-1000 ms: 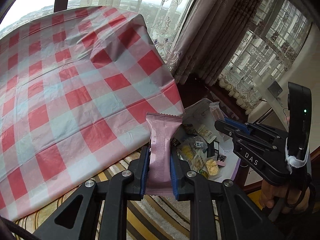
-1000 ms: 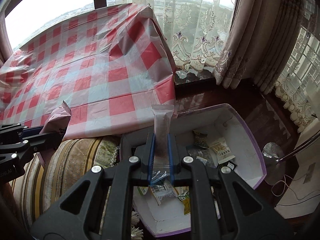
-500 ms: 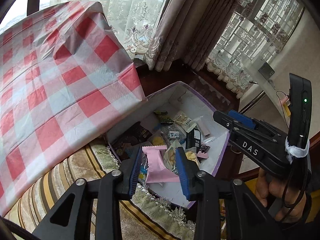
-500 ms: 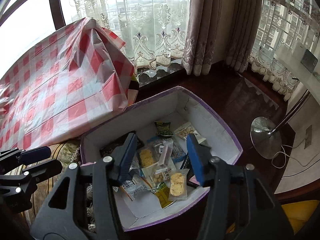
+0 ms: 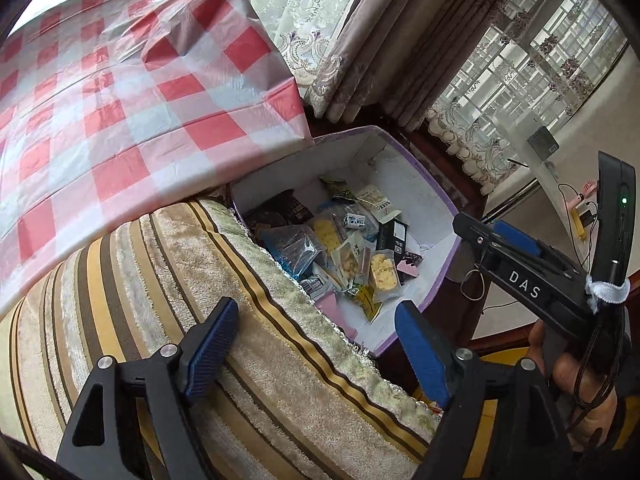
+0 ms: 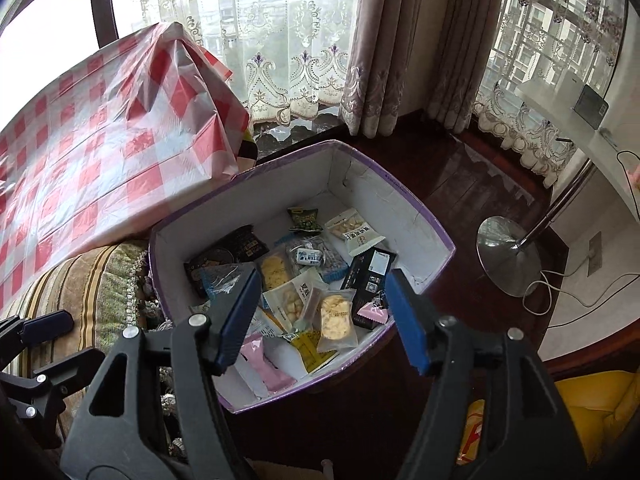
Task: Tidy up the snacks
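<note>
Snack packets (image 6: 308,296) heaped loose in purple-rimmed box (image 6: 404,196), directly ahead of and below right gripper (image 6: 320,308). Pink packet (image 6: 266,364) flat at near end of box, just under right gripper's left blue pad; slim beige stick packet (image 6: 309,307) lying across centre of heap, between the two pads in view but well below them. Yellow cracker packet (image 6: 335,316) beside stick, black carton (image 6: 370,276) toward right pad.

Right gripper: spread wide, nothing between pads, poised over box opening. Judged a release posture, packets now in the box.

Left gripper (image 5: 316,344): jaws opening, nothing between them. Aimed at striped cushion (image 5: 168,280) edge, box (image 5: 444,204) ahead and to its right; same pink packet (image 5: 332,306) partly hidden behind cushion fringe.

Box wedged between cushion and dark wooden floor (image 6: 460,160), close under table edge with red-checked cloth (image 6: 100,148). Placement probably chosen for a short drop from table to box.

Right gripper body and gripping hand (image 5: 576,384) visible at right of left view. Lamp base (image 6: 508,256) beyond box, well apart.
</note>
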### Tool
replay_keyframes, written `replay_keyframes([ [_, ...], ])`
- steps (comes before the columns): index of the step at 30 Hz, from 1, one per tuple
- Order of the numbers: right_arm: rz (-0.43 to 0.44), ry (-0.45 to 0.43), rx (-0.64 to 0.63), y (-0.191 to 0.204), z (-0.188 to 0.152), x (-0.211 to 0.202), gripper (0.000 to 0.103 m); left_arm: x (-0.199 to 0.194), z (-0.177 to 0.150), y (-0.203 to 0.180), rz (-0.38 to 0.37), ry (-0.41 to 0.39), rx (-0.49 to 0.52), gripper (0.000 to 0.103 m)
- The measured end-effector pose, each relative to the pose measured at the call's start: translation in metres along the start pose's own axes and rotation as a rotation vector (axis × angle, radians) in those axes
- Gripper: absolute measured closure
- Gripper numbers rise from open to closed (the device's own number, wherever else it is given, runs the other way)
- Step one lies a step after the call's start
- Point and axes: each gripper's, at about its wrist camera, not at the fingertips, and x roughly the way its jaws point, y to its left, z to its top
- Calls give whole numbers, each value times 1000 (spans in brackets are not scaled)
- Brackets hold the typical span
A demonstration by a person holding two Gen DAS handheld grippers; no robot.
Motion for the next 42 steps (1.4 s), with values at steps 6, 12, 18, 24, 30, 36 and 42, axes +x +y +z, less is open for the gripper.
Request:
replay_keyframes([
  [6, -14, 4, 0, -4, 2, 1, 35, 10, -1, -15, 50, 22, 67, 9],
  [12, -14, 8, -7, -3, 2, 2, 35, 11, 1, -12, 29, 29, 48, 5],
  [18, -13, 11, -9, -2, 2, 2, 35, 12, 1, -13, 33, 31, 55, 5],
  [24, -13, 15, -8, -2, 1, 3, 35, 12, 1, -13, 31, 31, 54, 5],
  [30, -11, 15, -12, -2, 0, 4, 35, 12, 1, -13, 30, 31, 54, 4],
  [36, -10, 15, -10, -2, 1, 4, 35, 12, 1, -13, 23, 30, 49, 4],
  [42, -8, 16, -11, -2, 1, 4, 35, 11, 1, -13, 22, 30, 48, 3],
])
